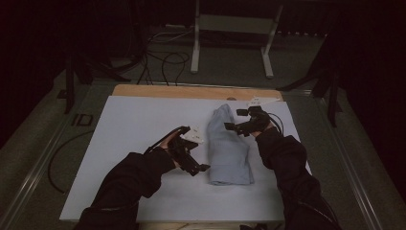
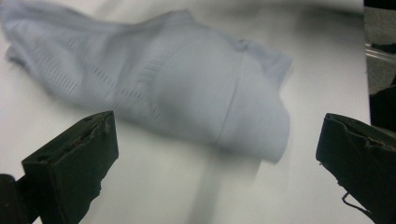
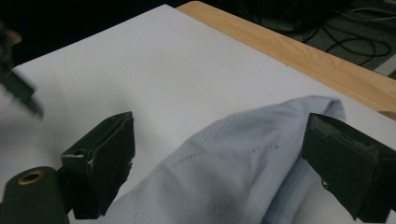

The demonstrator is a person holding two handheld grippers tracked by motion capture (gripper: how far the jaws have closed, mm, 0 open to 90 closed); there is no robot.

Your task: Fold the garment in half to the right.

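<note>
A folded light-blue garment lies lengthwise on the white sheet, right of centre. My left gripper hovers just to its left, jaws wide apart and holding nothing; in the left gripper view the garment lies ahead, between and beyond the jaws. My right gripper is at the cloth's far right edge, also open. In the right gripper view its jaws straddle the garment's far end without closing on it.
The white sheet covers a wooden table whose bare strip shows at the far edge. Behind the table are cables and a white metal stand on the floor. Dark sleeves enter from the bottom.
</note>
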